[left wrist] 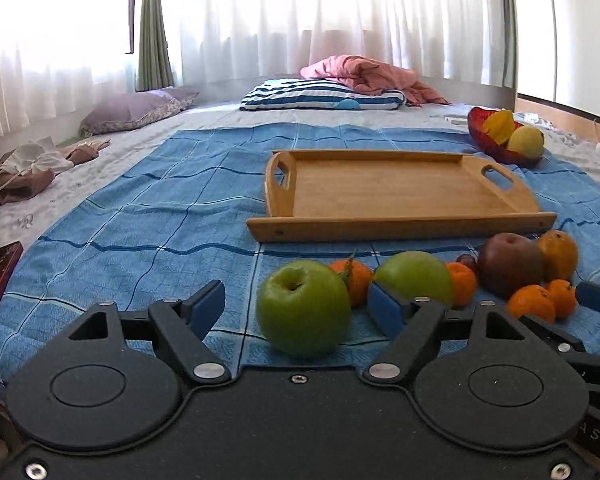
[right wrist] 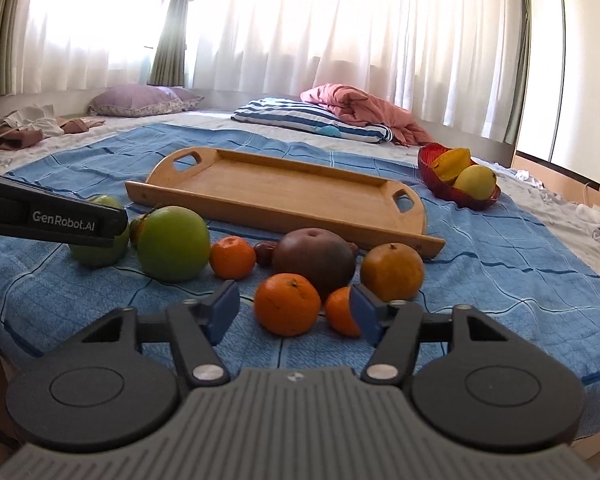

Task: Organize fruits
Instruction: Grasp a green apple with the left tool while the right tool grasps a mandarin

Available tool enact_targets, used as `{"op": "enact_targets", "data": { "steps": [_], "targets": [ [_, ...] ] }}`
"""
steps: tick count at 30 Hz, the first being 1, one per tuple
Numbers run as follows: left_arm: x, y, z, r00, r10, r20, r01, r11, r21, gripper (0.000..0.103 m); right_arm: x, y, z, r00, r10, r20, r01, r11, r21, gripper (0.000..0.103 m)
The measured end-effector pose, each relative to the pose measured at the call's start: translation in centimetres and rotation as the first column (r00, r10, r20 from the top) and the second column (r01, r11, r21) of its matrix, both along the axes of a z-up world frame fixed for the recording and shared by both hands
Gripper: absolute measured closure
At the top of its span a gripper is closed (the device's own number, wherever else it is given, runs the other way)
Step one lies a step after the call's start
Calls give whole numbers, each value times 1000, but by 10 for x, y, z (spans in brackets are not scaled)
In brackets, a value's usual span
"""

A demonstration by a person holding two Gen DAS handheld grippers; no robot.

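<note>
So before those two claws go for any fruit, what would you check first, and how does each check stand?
1. Wooden tray bare, ready for fruit: ok.
2. Left gripper around the near green apple: ok; pads not touching it.
3. Right gripper around the front mandarin: ok; gaps both sides.
4. Small mandarin clear of the right finger: not ok, partly hidden behind it.
5. Red bowl has room: cannot tell.

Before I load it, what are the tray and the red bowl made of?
Tray: looks like bamboo or light wood, matte, with visible grain strips and cut-out handles. Red bowl: probably glass or clear plastic, glossy and see-through at its rim; I can't tell which.
</note>
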State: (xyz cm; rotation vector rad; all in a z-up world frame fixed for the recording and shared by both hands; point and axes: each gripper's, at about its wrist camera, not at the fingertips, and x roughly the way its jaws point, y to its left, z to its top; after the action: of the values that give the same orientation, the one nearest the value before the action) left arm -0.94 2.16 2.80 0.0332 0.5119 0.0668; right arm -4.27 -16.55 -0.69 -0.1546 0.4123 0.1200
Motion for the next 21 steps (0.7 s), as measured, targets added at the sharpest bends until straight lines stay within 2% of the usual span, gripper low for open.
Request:
{"op": "enact_targets", "data": {
  "steps": [5,9,12,13,17,21],
  "targets": [
    [6,7,-4,999,33,-7,-33,999,-7,26,2,-2,-1,1000,6,-30,-5,998,58,34],
    [9,12,-7,1000,19,-23,-20,998,-52,31,4,-2,-2,999,6,-45,-3,997,78,36],
    [9,12,-8,1000,4,-29,-7,997,-72,39,6,-3,-2,998,-28,-58,34,994,101,53],
    [9,12,-9,1000,0,-30,-2,997,-79,43,7,-5,-2,997,-43,-69,52,990,128,55],
    [8,11,-11,999,-14,-43,10,995,-101,49,9,-16,-3,992,-64,-110,89,968,236,55],
    [5,18,-13,1000,-7,-30,2,986,-169,49,10,-16,-5,991,-67,-117,94,965,245,55]
  ]
}}
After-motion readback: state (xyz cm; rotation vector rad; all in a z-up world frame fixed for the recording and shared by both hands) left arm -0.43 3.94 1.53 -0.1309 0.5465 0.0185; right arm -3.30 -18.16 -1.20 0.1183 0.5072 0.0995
